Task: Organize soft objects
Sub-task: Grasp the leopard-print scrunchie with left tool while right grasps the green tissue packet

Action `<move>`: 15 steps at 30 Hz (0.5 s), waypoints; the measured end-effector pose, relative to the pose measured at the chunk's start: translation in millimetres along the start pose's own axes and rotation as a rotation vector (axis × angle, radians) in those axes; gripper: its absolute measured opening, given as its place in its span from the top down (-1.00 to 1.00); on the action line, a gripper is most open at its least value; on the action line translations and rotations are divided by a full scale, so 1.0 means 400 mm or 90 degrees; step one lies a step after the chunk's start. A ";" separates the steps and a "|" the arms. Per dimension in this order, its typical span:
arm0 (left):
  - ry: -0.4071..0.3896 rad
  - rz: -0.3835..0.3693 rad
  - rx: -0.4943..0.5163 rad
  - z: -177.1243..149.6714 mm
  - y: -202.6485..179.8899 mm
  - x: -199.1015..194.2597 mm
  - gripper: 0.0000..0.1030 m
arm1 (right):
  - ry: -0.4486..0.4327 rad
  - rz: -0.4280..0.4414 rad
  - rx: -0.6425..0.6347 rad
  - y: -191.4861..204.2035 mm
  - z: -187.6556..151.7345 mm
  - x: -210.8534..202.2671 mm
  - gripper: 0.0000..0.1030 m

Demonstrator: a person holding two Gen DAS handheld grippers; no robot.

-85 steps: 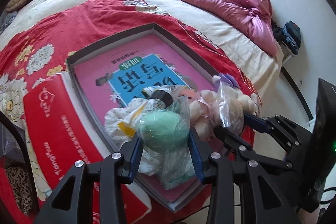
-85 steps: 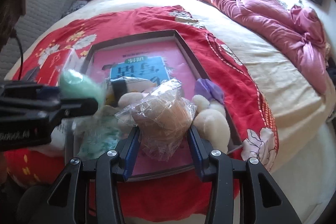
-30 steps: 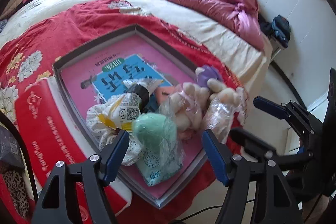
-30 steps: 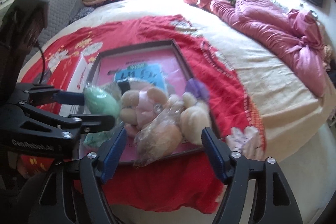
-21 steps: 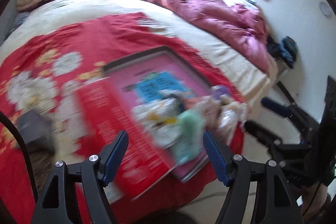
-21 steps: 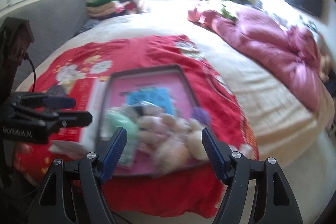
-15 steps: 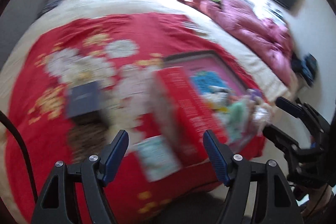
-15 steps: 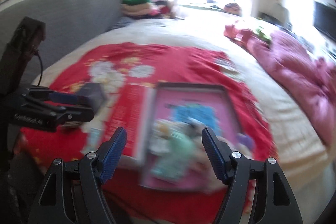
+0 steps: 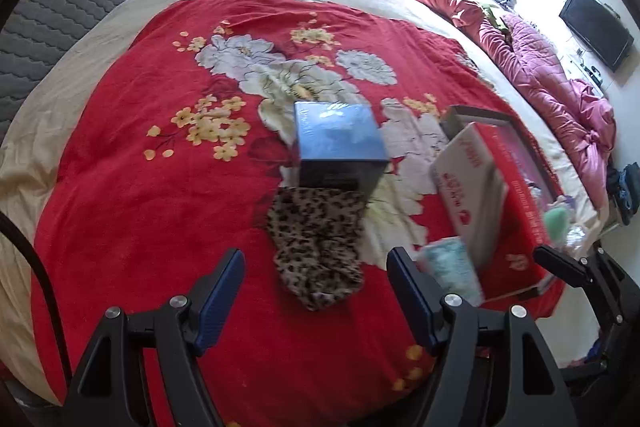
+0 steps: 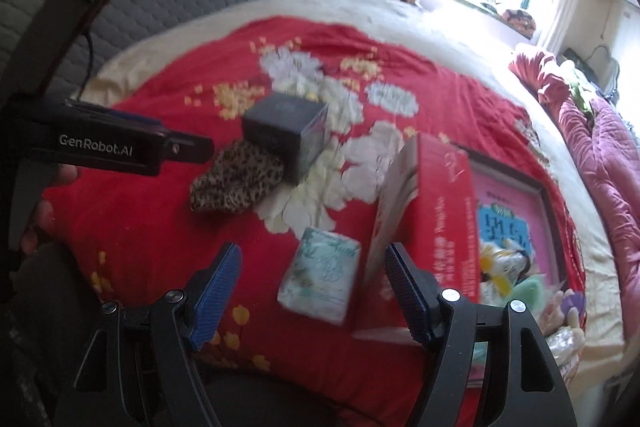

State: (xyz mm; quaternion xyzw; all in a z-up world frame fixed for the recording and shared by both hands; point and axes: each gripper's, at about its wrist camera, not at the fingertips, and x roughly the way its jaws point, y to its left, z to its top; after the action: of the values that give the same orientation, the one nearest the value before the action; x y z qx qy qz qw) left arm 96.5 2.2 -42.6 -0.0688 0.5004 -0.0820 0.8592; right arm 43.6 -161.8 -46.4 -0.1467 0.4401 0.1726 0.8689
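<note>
On the bed, a red floral bedspread [image 9: 132, 163] carries everything that matters. Near its middle stands a dark blue box [image 9: 338, 143] with a glossy top, and touching the box's near side lies a crumpled leopard-print cloth [image 9: 316, 247]. The left claw [image 9: 314, 291] hangs over the near edge of the bedspread with its blue-padded fingers spread wide and nothing between them; the leopard cloth sits just beyond the gap, not touched. The right claw [image 10: 310, 291] is likewise spread and empty, and seen between its fingers is a pale green soft packet [image 10: 320, 279] in printed wrap, lying flat on the bedspread just beside a red carton lid [image 10: 436, 223] that leans tilted on its edge. Beyond that lid, toward the right edge of the bed, is a shallow dark-rimmed tray [image 10: 544, 195] with a pink and blue printed sheet in its bottom. Piled at the tray's near end are the soft things: a mint green ball [image 10: 528, 287], a purple bit, and what look like plush toys in clear bags (this corner is blurred, so their number is hard to tell). In the right wrist view the left claw shows from the side at the left edge, with a person's hand [image 10: 40, 215] under it. A crumpled pink quilt [image 9: 560, 87] lies along the bed's far right side.
</note>
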 end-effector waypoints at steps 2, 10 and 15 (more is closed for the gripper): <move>0.011 0.005 -0.004 -0.007 0.014 0.017 -0.41 | 0.014 -0.006 -0.003 0.017 0.002 0.025 -0.46; 0.033 -0.023 -0.016 -0.019 0.034 0.069 -0.41 | 0.053 -0.053 -0.006 0.046 0.002 0.102 -0.46; 0.037 -0.027 -0.010 -0.018 0.030 0.086 -0.41 | 0.090 -0.071 0.018 0.028 -0.006 0.145 -0.46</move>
State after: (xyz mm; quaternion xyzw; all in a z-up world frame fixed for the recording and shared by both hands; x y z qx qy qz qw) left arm 107.9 6.4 -77.7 -0.0835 0.5241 -0.0980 0.8418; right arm 69.2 -142.6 -96.1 -0.1704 0.4938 0.1068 0.8460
